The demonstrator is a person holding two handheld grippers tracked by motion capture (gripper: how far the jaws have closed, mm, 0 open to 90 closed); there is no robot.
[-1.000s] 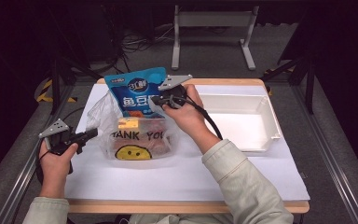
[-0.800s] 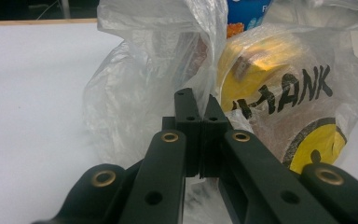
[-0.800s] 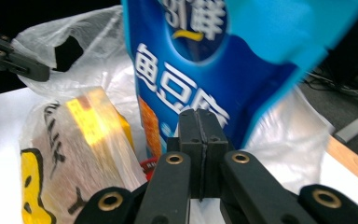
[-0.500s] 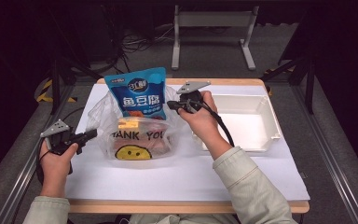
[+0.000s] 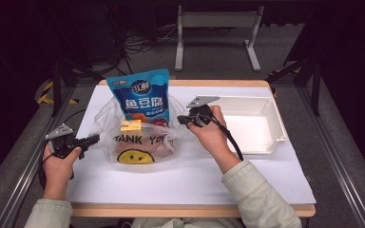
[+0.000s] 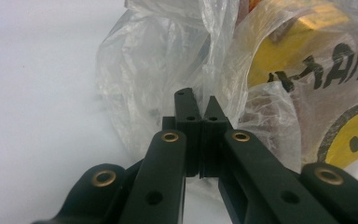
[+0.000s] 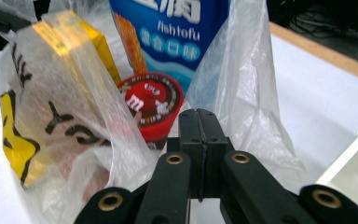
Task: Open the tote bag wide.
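Plastic bag point(image 5: 138, 142) lies on the counter point(image 5: 195, 175) between both tools. Left hand-held gripper point(image 5: 94, 139) has its jaws pressed together; whether film is caught between them cannot be told, though its tips sit at the bag's near fold point(image 6: 168, 70). Right hand-held gripper point(image 5: 181, 119), jaws likewise pressed together and empty, points at the bag's open side, just ahead of the red cup point(image 7: 151, 105) and blue fish tofu pouch point(image 7: 177, 32). Recommended: spread the right jaws before taking the rim, grip film only, and avoid toppling the upright pouch. Beyond the right hand stands a white tray point(image 5: 266, 128).
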